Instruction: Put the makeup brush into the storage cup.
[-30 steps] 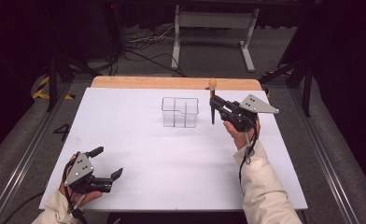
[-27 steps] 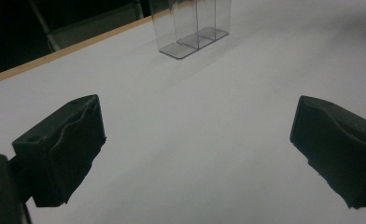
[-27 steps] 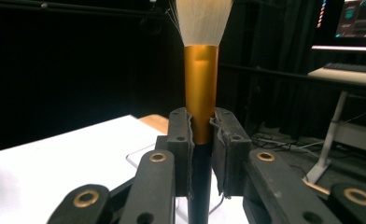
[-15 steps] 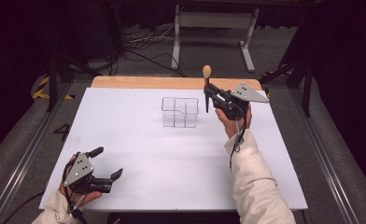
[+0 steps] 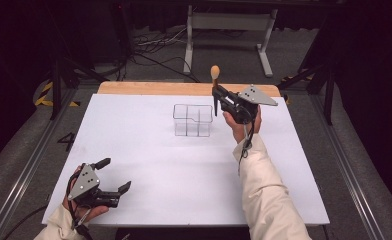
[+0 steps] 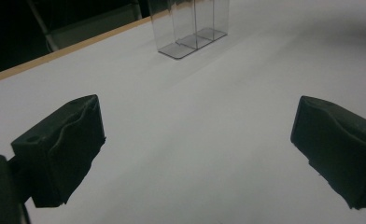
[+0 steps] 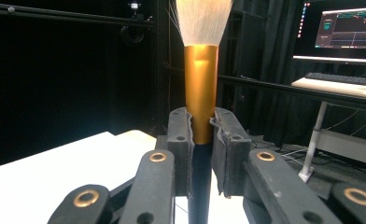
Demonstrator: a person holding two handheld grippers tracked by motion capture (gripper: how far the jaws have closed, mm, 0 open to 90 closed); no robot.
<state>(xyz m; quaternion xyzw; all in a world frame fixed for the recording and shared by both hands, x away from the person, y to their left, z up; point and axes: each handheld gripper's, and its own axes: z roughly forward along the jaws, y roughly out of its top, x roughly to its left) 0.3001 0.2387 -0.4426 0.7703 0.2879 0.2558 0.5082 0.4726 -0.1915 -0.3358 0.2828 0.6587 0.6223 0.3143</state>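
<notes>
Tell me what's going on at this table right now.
A person works with a gripper in each hand. The right gripper is shut on a makeup brush, holding it upright, bristles up, in the air beside a clear organizer on the white table. The left gripper rests open near the table's near left corner, holding nothing.

Table top (image 5: 149, 150): plain white, light wood strip at far edge, upper middle of high view.
Organizer box (image 5: 192, 120): clear, colourless.
Brush (image 7: 200, 70): gold ferrule, white bristles, black handle.
Right gripper (image 5: 215, 93): black, grey plate.
Left gripper (image 5: 113, 175): black, grey plate.
Sleeve (image 5: 269, 195), lower right: cream.
Floor (image 5: 14, 160): grey.
</notes>
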